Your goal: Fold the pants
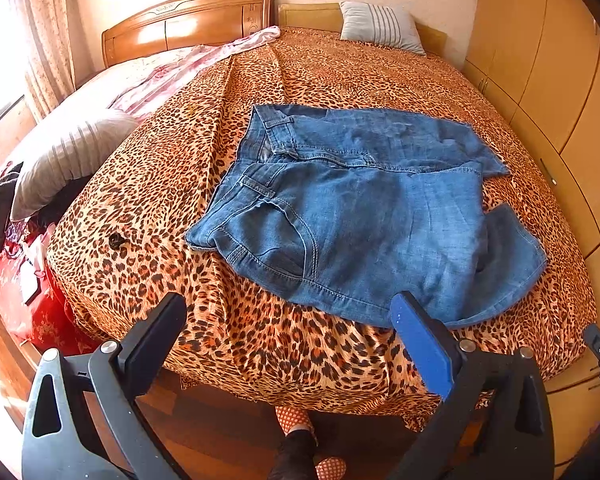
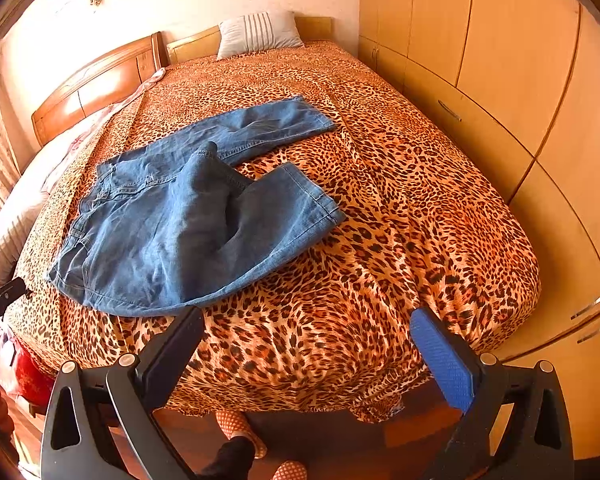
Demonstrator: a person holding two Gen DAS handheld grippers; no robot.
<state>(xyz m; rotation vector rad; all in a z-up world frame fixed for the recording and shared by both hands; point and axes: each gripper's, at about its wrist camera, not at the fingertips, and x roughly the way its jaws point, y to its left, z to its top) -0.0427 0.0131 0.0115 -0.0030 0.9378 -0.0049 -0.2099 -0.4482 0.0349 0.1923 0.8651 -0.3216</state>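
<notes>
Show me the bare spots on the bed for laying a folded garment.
Free: the leopard bedspread between the jeans and wardrobe, and toward the striped pillow. Crowded: the left side, with pink bedding and a grey pillow.

We've got the pants (image 1: 352, 200) lying on the bedspread (image 1: 340, 76) just ahead of our left gripper (image 1: 288, 312), up and left of our right gripper (image 2: 308, 328), waistband to the left, legs to the right, pillow (image 2: 258, 34) way behind by the headboard (image 1: 188, 20), wardrobe (image 2: 500, 80) right.
</notes>
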